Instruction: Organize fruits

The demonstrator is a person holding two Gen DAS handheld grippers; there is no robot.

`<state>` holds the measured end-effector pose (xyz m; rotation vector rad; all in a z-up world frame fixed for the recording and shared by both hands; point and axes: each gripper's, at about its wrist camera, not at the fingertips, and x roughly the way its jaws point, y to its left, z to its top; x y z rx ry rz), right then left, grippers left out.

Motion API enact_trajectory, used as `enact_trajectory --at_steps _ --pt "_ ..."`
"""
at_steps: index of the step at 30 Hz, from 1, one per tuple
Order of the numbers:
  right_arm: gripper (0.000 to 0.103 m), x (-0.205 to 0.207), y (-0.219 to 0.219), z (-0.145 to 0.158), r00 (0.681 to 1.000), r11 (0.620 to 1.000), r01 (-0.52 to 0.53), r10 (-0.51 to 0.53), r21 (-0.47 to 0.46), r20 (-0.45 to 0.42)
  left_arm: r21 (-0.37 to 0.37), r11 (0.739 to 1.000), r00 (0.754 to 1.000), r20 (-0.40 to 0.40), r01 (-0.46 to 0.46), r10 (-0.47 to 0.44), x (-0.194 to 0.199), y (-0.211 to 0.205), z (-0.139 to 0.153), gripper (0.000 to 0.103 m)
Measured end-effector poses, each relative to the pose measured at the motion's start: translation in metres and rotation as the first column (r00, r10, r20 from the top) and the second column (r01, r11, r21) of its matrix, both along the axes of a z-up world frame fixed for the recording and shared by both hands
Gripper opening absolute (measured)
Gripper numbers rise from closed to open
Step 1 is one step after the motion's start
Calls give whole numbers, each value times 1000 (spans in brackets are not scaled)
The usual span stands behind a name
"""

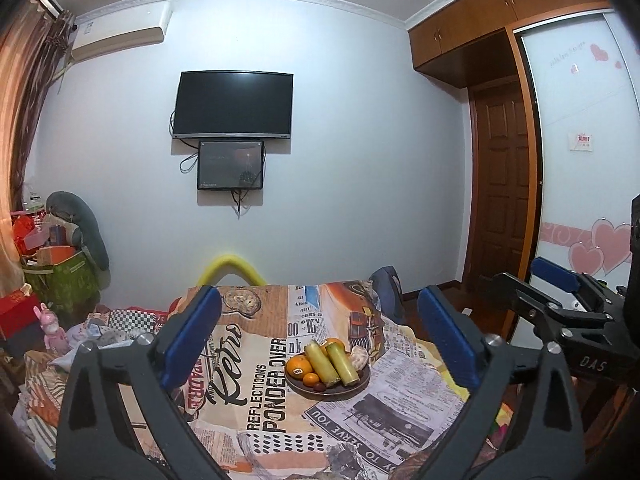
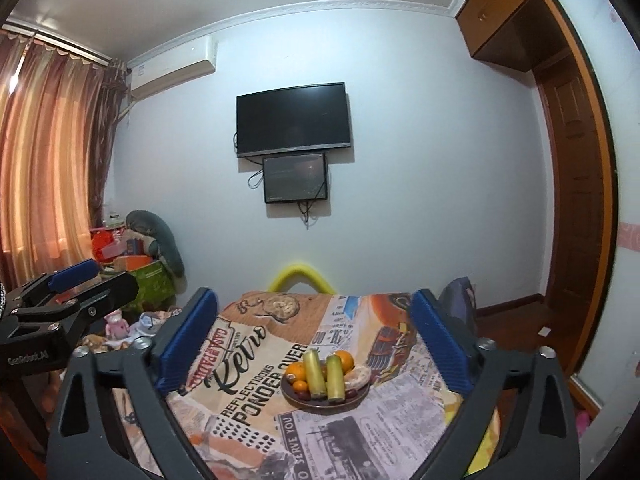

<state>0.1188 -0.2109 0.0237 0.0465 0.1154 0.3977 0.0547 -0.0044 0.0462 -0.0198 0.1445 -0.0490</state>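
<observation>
A dark round plate (image 1: 340,391) (image 2: 300,403) sits on a table covered with a newspaper-print cloth (image 1: 248,392) (image 2: 240,380). On the plate lie two yellow-green cane pieces (image 1: 322,362) (image 2: 313,374), several oranges (image 1: 299,365) (image 2: 295,371), a peeled pale fruit (image 1: 359,358) (image 2: 358,376) and small dark red fruits (image 1: 319,387). My left gripper (image 1: 320,340) is open and empty, held above the near side of the table. My right gripper (image 2: 316,340) is open and empty, beside it; it shows at the right edge of the left wrist view (image 1: 560,300).
A yellow curved chair back (image 1: 230,268) (image 2: 302,276) stands behind the table. Cluttered boxes and toys (image 1: 52,272) fill the left corner. A dark bag (image 1: 390,292) hangs at the table's far right. A wooden door (image 1: 504,200) and wardrobe are at right.
</observation>
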Motion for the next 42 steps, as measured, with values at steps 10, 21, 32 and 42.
enact_trajectory --at_steps 10,21,32,42 --pt "103 -8 -7 -5 1000 1000 20 -20 -5 5 2 1000 1000 -3 -7 7 -2 -1 -4 103" --pt "103 -12 -7 -6 1000 999 27 -27 -16 10 2 1000 1000 -3 -7 7 -2 -1 -3 103" --pt "103 -14 -6 -4 1000 999 28 -28 -21 11 -2 1000 1000 -3 -6 6 -2 -1 -3 103" --pt "103 -14 -6 -1 999 999 31 -31 -25 13 -7 1000 1000 -7 2 -2 0 -2 -4 103"
